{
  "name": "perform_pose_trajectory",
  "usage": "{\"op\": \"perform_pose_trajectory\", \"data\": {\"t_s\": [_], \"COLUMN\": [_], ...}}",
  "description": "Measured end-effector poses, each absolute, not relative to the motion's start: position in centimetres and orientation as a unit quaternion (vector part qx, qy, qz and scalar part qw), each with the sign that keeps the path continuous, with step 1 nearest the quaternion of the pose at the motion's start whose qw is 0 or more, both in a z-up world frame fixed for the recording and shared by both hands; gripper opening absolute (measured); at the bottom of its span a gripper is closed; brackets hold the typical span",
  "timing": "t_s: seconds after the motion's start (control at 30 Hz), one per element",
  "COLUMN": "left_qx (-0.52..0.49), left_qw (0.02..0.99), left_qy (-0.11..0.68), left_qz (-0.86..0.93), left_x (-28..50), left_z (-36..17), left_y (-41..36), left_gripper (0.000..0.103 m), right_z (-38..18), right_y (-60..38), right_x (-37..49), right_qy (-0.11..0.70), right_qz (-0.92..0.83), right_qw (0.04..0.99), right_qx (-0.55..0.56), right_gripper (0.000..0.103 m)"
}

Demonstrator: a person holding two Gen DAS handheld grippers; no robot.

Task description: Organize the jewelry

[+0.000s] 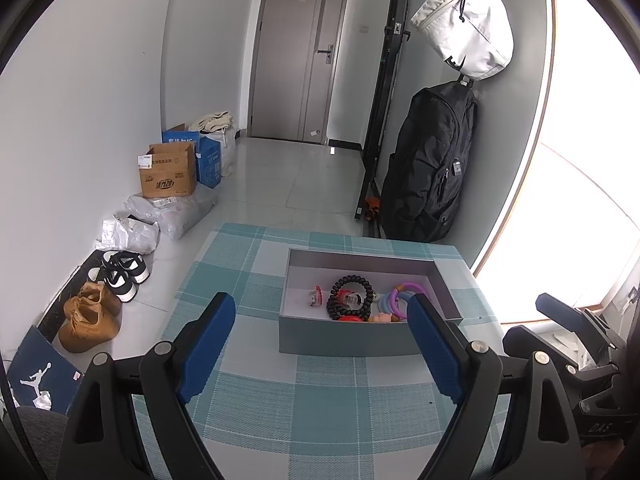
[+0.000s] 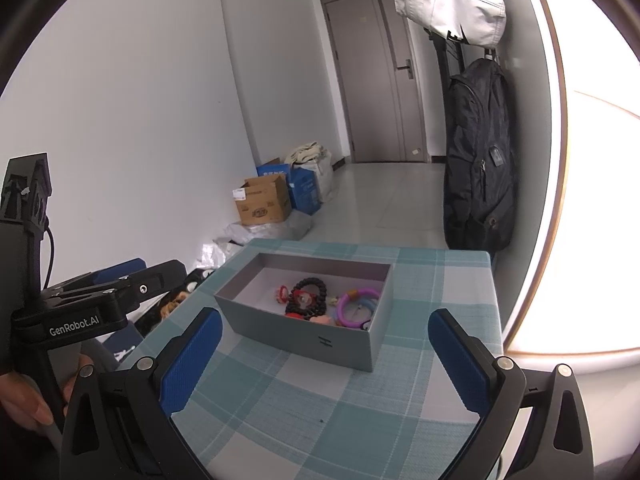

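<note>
Left hand-held gripper point(image 1: 320, 320) alone views shoes point(image 1: 120, 272) beside table point(image 1: 248, 280).

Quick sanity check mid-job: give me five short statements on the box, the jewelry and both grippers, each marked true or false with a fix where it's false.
1. The left gripper is open and holds nothing. True.
2. The grey box has its lid on. False: it is open-topped and the pieces inside show.
3. The black beaded bracelet lies on the checked tablecloth. False: it lies inside the box.
4. The right gripper is shut on the purple ring. False: its jaws stand wide apart, short of the box, and the ring lies in the box.
5. A black backpack hangs on the wall beyond the table. True.
</note>
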State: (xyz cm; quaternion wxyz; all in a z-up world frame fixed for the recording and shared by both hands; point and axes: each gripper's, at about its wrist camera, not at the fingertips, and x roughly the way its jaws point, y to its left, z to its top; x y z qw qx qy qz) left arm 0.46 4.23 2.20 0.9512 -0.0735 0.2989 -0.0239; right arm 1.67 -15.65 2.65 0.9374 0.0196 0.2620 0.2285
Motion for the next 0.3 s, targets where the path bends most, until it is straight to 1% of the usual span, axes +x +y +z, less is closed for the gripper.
{"op": "perform_pose_trajectory", "data": {"t_s": [0.3], "left_qx": [-0.076], "left_qw": [0.951], "left_qy": [0.296], "left_qz": [-0.035], "left_x": [0.9], "left_z": [1.9], "left_y": [4.02], "left_gripper": [0.085], "right_z": [2.48], "right_y": [-15.45], "right_x": [2.14], "right_qy": [0.266], "right_qz": [0.231], "right_qw": [0.935], "right_qx": [0.024], "right_gripper": [0.103]}}
